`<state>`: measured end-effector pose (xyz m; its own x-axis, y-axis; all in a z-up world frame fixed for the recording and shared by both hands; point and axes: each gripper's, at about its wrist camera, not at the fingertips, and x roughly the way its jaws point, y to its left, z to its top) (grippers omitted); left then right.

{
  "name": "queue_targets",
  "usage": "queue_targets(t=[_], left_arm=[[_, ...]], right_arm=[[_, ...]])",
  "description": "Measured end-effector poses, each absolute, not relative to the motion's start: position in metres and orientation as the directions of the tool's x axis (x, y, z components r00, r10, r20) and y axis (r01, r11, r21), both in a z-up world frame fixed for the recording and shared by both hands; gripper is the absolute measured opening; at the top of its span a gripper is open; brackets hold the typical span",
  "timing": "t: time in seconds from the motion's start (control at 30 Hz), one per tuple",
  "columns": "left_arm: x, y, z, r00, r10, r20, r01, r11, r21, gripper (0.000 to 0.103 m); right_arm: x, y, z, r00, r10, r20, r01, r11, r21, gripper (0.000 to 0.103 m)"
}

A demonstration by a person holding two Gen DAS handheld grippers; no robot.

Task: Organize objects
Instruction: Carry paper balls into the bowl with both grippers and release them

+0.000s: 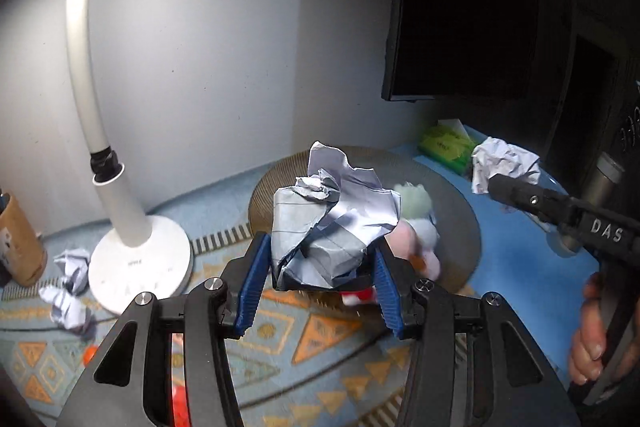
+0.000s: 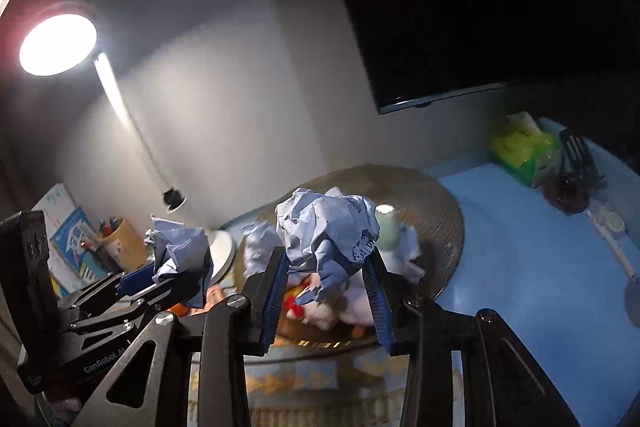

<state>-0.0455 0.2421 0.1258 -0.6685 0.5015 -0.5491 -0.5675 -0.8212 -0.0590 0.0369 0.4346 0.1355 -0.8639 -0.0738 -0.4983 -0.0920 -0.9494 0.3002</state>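
My left gripper (image 1: 322, 247) is shut on a crumpled ball of lined paper (image 1: 332, 203), held up above the patterned cloth. My right gripper (image 2: 325, 255) is shut on a second crumpled paper ball (image 2: 324, 223). In the left wrist view the right gripper (image 1: 498, 185) comes in from the right with its paper ball (image 1: 504, 161) at the tip. In the right wrist view the left gripper (image 2: 160, 275) shows at the left with its own paper ball (image 2: 180, 247). Both balls hang over a round woven mat (image 1: 460, 215).
A soft toy (image 1: 418, 223) lies on the mat. A white desk lamp (image 1: 136, 255) stands to the left, with two more crumpled papers (image 1: 72, 263) beside its base. A pen cup (image 1: 20, 239), a green tissue pack (image 1: 444, 143) and a dark monitor (image 1: 460, 27) line the back.
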Motion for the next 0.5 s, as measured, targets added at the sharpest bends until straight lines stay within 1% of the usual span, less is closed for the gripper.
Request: queue_targets(t=[0.13,0.3,0.4,0.43,0.47,0.5], left_arm=[[-0.09,0.264,0.104,-0.625,0.525,-0.578,-0.565,-0.815,-0.129,0.047],[-0.115,0.288,0.097,-0.594,0.564,-0.574,-0.606,-0.782,-0.142,0.048],[-0.121,0.298,0.095,-0.577,0.57,-0.585,-0.624,-0.77,-0.135,0.058],[-0.122,0.299,0.094,-0.574,0.568,-0.59,-0.625,-0.769,-0.133,0.061],[-0.121,0.3,0.095,-0.574,0.568,-0.589,-0.625,-0.769,-0.133,0.073],[-0.121,0.298,0.095,-0.576,0.572,-0.584,-0.624,-0.769,-0.138,0.083]], right_arm=[[-0.003,0.471,0.13,-0.854,-0.033,-0.52,-0.171,-0.925,0.338,0.037],[-0.047,0.485,0.122,-0.838,-0.031,-0.545,-0.198,-0.913,0.356,0.038],[-0.07,0.48,0.118,-0.831,-0.025,-0.556,-0.2,-0.919,0.34,0.04],[-0.076,0.479,0.116,-0.824,-0.034,-0.565,-0.197,-0.919,0.342,0.045],[-0.081,0.478,0.114,-0.817,-0.037,-0.575,-0.199,-0.918,0.342,0.046],[-0.084,0.477,0.113,-0.814,-0.037,-0.58,-0.202,-0.918,0.341,0.046]])
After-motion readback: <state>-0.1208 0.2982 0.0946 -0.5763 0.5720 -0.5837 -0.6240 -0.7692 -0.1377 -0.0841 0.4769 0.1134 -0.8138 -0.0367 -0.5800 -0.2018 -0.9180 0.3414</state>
